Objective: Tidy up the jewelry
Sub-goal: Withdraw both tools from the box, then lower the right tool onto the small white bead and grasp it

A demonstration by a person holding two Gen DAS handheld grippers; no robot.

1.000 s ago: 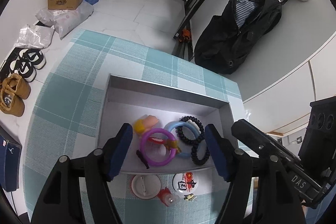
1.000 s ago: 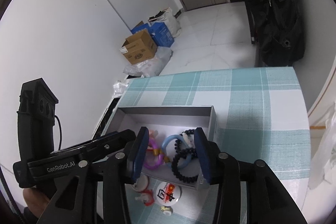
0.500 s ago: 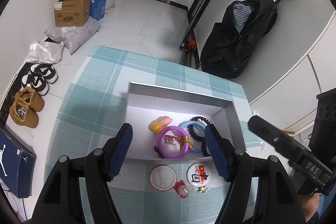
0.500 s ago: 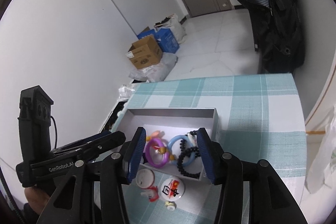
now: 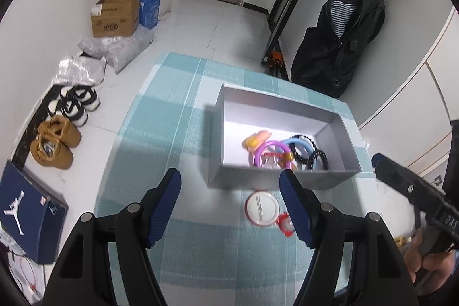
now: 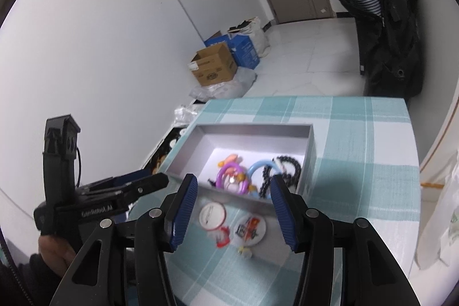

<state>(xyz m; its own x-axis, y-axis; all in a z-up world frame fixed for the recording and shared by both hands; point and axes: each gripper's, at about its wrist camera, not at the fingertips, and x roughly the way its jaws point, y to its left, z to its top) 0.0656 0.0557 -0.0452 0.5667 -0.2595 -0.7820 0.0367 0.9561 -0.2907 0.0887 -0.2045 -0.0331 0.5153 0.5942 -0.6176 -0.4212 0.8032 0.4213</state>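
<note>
**Grey box part-filled; both tongs empty above loose pieces on the bench**

Grey card box (image 5: 282, 179) sits on the teal-checked bench (image 5: 160, 134), ahead of both tongs. Inside, bunched at its near right end: a purple ring (image 5: 268, 154), a light blue ring (image 5: 299, 144), a black bead bracelet (image 5: 317, 158) and an orange-pink piece (image 5: 255, 139). The rest of the box floor is bare.

Left tongs (image 5: 231, 207): jaws apart, nothing between the pads. Right tongs (image 6: 231, 210): jaws opening, nothing held between them.

Still outside the box, on the bench just this side of its near wall: a white round badge (image 6: 213, 217), a printed round badge (image 6: 249, 228), a small red piece (image 6: 222, 240) and a tiny yellowish item (image 6: 243, 251).

Key relation: in the right wrist view all four loose pieces lie directly below and between the right tongs' fingers, the white badge nearest the left finger. In the left wrist view the white badge (image 5: 262, 208) lies toward the right finger, and the red piece (image 5: 285, 224) is just beside that finger. Judgement: the right tongs are better centred over the group; the left are offset to the side. The badges are round and flat, so no long axis to align with; an edge pinch will likely be needed.

Hard to make out: both views are motion-blurred at the loose pieces. The printed badge and the yellowish item are hidden behind the right finger in the left wrist view. The print on the badge is unreadable, and what the red piece is I cannot tell.
</note>
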